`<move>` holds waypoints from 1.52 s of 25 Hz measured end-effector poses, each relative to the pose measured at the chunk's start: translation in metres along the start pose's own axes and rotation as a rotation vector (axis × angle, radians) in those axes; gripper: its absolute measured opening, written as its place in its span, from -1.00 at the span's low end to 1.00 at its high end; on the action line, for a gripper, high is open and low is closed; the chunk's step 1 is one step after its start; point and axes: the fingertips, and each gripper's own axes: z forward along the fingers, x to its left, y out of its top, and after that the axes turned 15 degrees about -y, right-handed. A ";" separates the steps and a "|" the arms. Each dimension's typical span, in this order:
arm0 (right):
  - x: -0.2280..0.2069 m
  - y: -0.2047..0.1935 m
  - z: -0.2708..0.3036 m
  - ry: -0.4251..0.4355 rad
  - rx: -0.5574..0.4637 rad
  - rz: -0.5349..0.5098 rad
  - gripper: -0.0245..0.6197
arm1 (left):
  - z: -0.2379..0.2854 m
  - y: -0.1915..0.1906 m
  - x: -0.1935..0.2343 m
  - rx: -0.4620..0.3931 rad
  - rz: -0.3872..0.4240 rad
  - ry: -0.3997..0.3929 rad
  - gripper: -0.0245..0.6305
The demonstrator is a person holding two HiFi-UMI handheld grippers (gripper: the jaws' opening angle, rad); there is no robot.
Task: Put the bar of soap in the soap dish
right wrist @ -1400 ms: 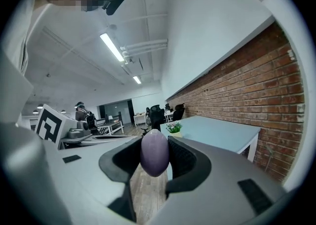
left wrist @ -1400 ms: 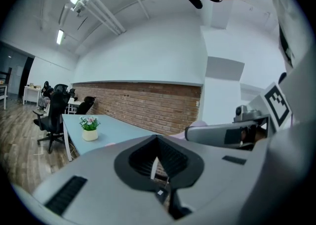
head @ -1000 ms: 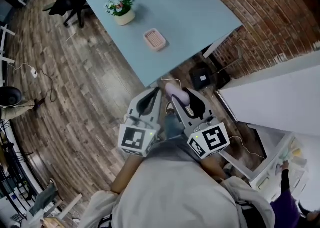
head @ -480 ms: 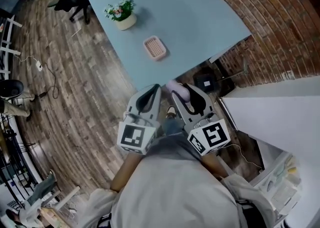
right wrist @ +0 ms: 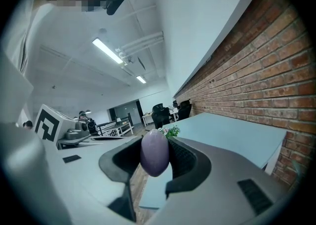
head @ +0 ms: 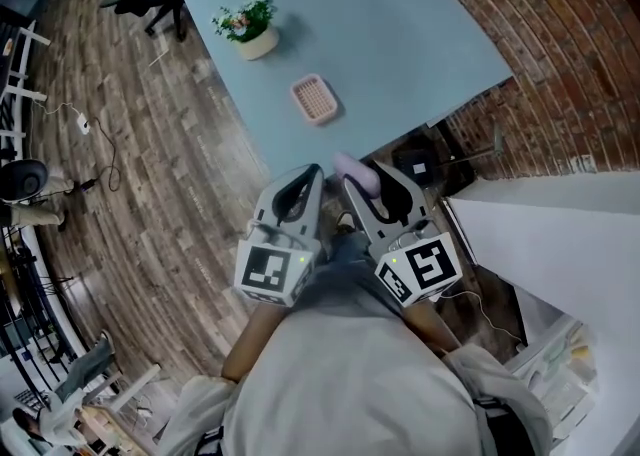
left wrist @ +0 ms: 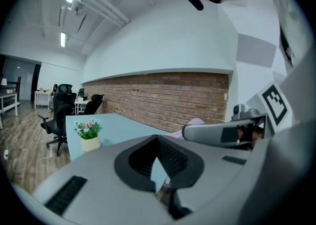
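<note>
My right gripper [head: 361,177] clamps the soap [right wrist: 155,152] near the table [head: 400,34] edge, the dish [head: 314,99] well ahead, my left gripper [head: 312,176] pinched shut and empty; the rounded bar could squirt from the pads.

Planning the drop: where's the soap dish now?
In the head view, the soap dish sits on the blue table, between the flower pot and the near corner.

The desk [head: 400,34] is seen from overhead, steeply downward and from well off, with the left hand-held gripper [head: 317,172] and the right hand-held gripper [head: 360,176] at lower centre. From close behind each one's jaws, a nearly level view is taken along the desk. The flower pot [head: 250,39] and brick wall [head: 560,54] are shared by all three.
</note>
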 end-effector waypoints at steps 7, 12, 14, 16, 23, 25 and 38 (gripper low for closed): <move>-0.003 0.006 0.031 -0.017 0.005 -0.012 -0.43 | 0.015 0.007 0.028 -0.004 -0.001 -0.012 -0.92; -0.007 0.007 0.059 -0.044 0.023 -0.006 -0.43 | 0.031 0.011 0.052 0.002 0.011 -0.056 -0.92; -0.008 0.006 0.073 -0.054 0.031 -0.002 -0.43 | 0.037 0.010 0.065 0.005 0.006 -0.068 -0.92; -0.009 0.005 0.087 -0.064 0.040 0.000 -0.43 | 0.042 0.010 0.078 0.009 -0.002 -0.081 -0.92; -0.008 0.009 0.136 -0.105 0.053 0.006 -0.43 | 0.061 0.021 0.127 0.013 0.007 -0.128 -0.92; -0.007 0.009 0.149 -0.118 0.056 0.009 -0.43 | 0.065 0.022 0.139 0.017 -0.001 -0.137 -0.92; -0.008 -0.009 0.206 -0.195 0.100 0.026 -0.43 | 0.086 0.007 0.187 0.056 -0.015 -0.226 -0.92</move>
